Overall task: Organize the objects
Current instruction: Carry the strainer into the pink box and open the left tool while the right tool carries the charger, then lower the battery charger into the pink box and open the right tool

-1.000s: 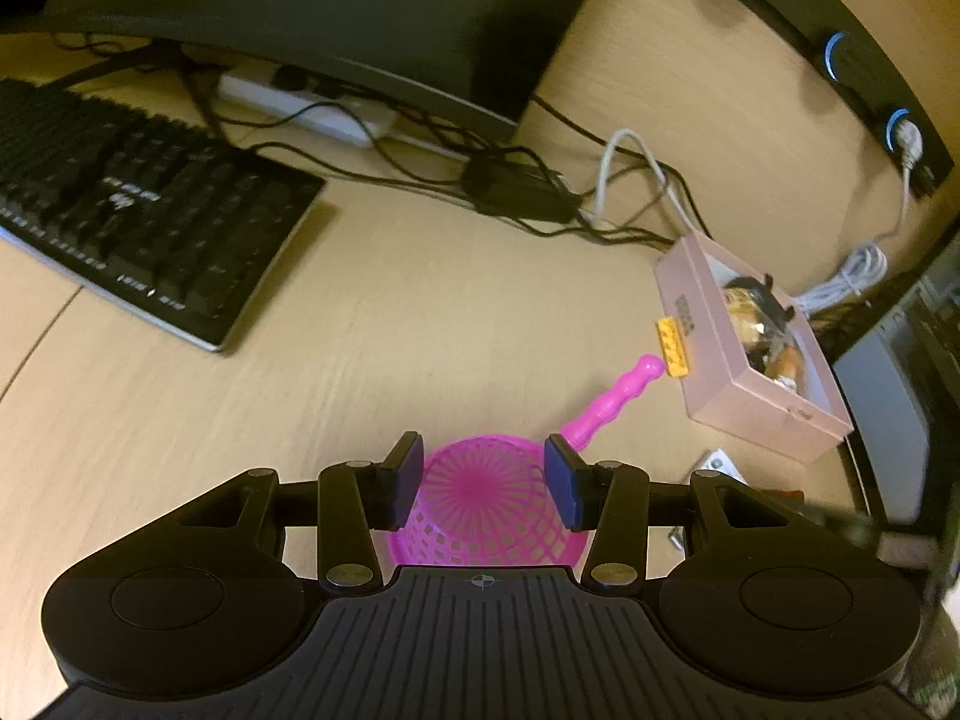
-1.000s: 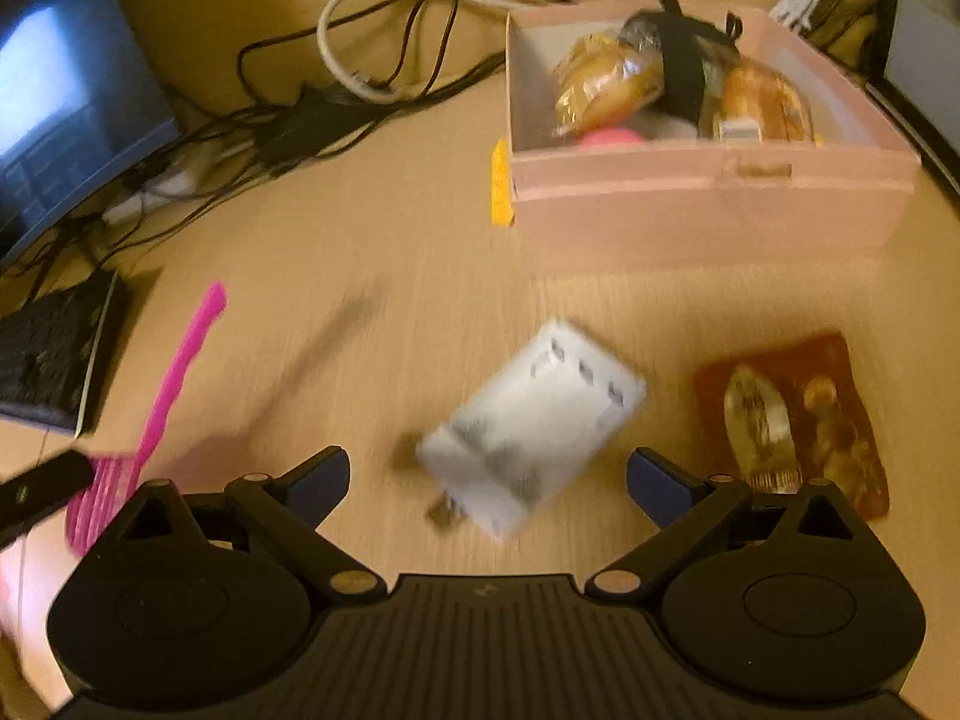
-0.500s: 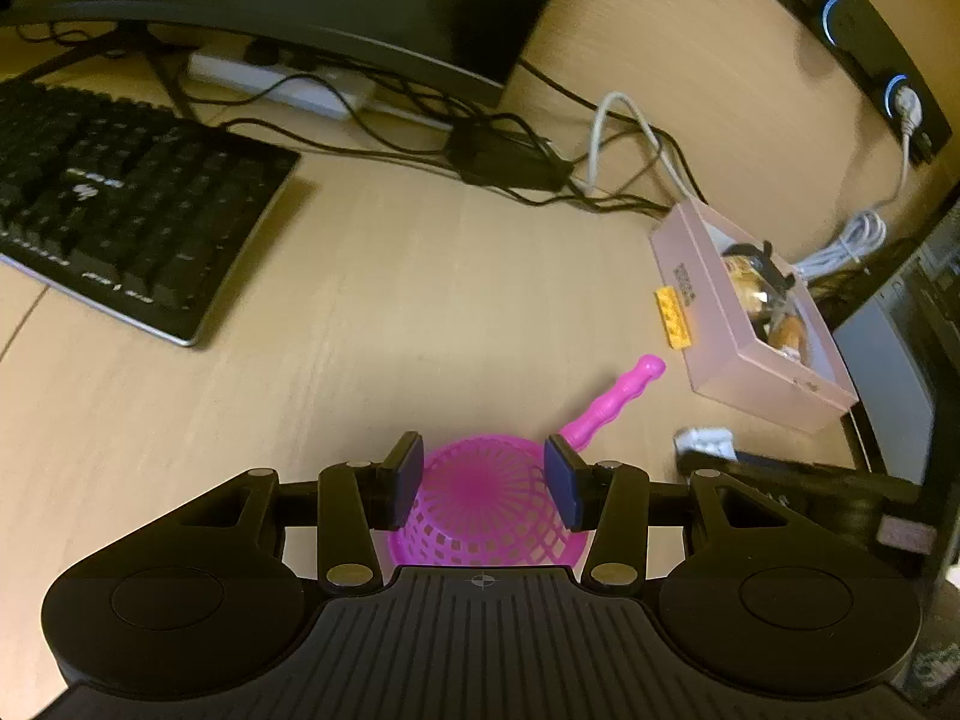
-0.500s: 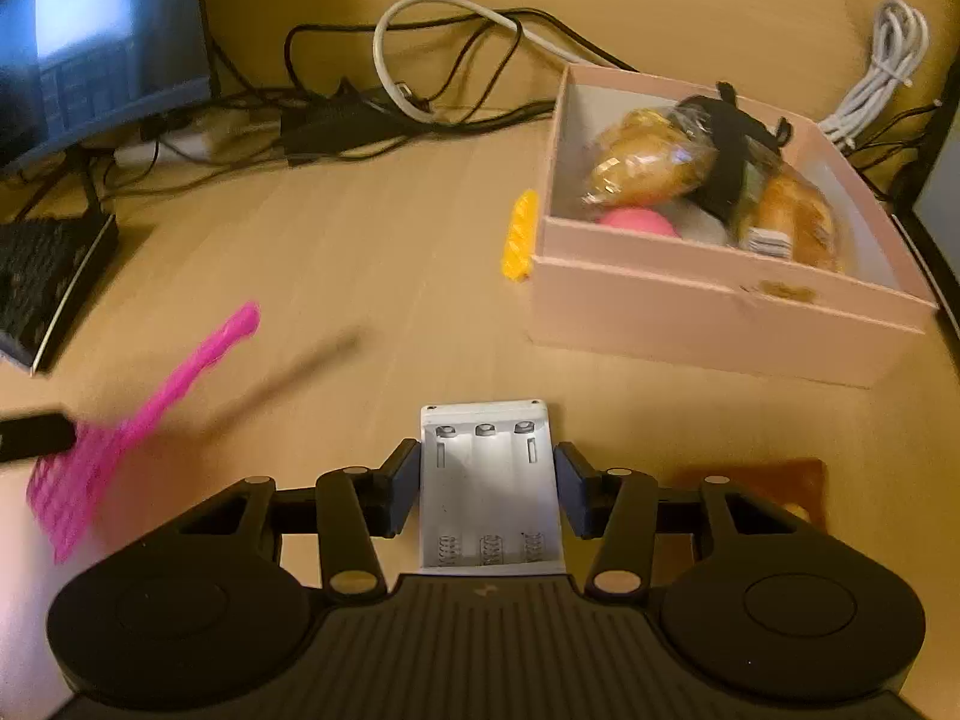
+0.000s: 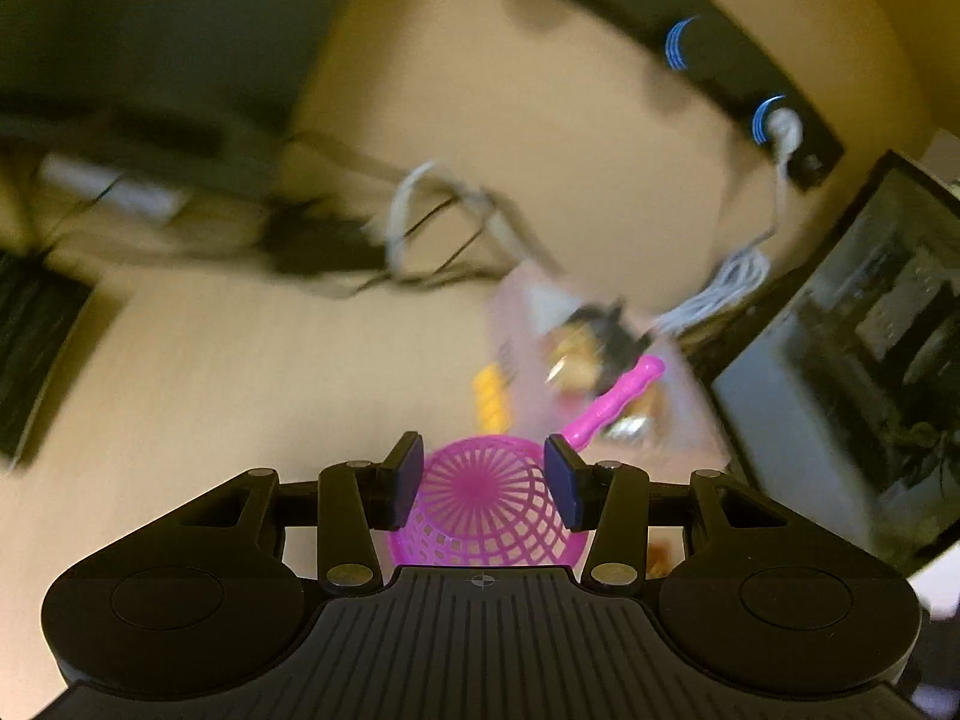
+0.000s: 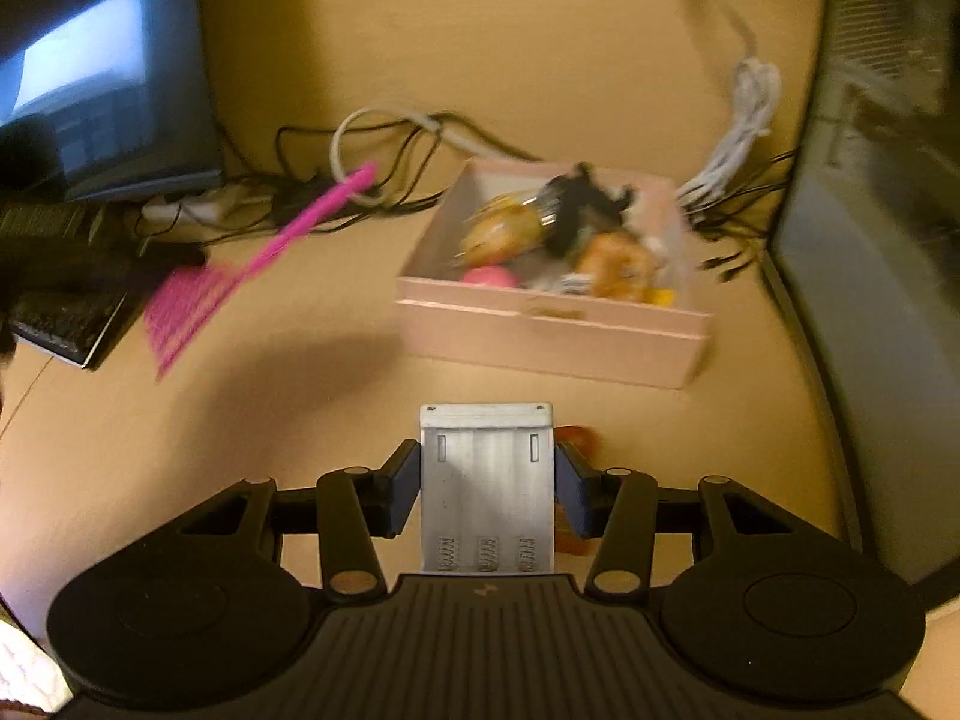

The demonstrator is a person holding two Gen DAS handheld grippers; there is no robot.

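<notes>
My left gripper is shut on a pink mesh strainer, lifted off the desk; its handle points toward the pink box, which is blurred. From the right wrist view the strainer hangs in the air left of the box. My right gripper is shut on a white battery charger and holds it above the desk, in front of the pink box. The box holds wrapped snacks, a pink ball and a black item.
A yellow piece lies by the box's near side. A brown packet lies under my right gripper. Cables, a monitor and a keyboard fill the back and left. A computer case stands on the right.
My left gripper has lifted the strainer off the desk and swung toward the box. My right gripper closed on the charger and raised it, pulling back from the box.
</notes>
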